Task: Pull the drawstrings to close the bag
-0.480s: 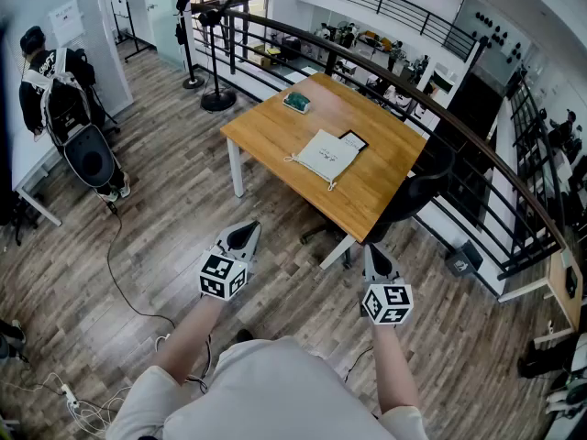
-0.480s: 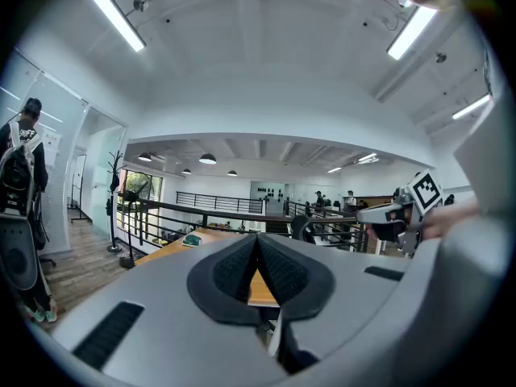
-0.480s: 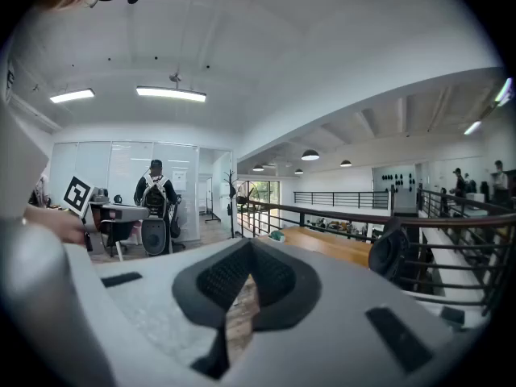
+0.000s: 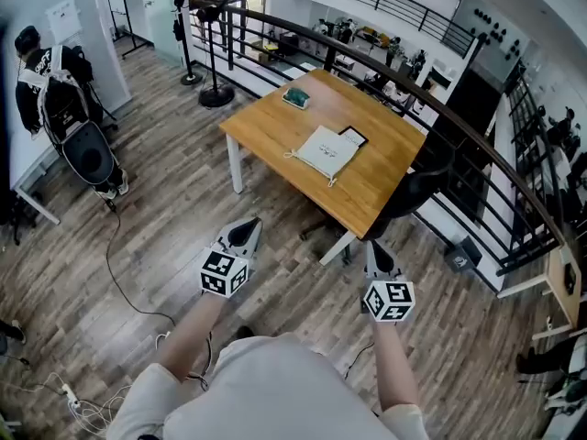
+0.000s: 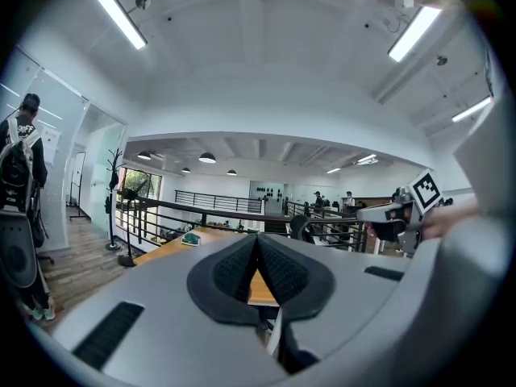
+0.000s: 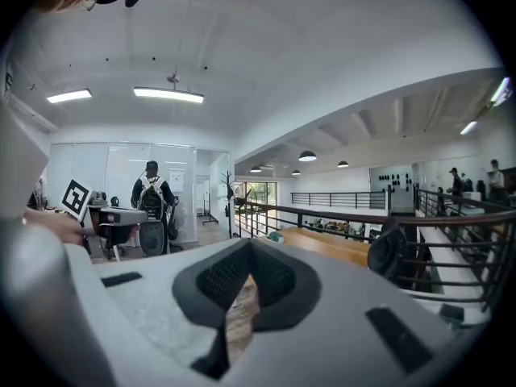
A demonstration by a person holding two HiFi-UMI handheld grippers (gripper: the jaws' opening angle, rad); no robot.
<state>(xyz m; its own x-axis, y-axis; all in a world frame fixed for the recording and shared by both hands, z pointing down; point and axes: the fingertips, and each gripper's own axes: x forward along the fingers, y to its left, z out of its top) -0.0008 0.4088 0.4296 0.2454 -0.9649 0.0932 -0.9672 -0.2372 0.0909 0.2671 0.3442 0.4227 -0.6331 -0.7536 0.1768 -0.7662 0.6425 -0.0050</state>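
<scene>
Both my left gripper [image 4: 243, 236] and right gripper [image 4: 378, 259] sit clenched and empty, so I risk shoving the flat white cloth bag [image 4: 326, 151], missing its drawstrings [image 4: 331, 183].

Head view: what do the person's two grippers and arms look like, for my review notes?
The left gripper and right gripper match. Each has a light grey body tapering to a point, black textured pads lining the jaws, and a white cube with black square markers at the back end. The person wears a pale short-sleeved top, and the forearms are uncovered.
</scene>
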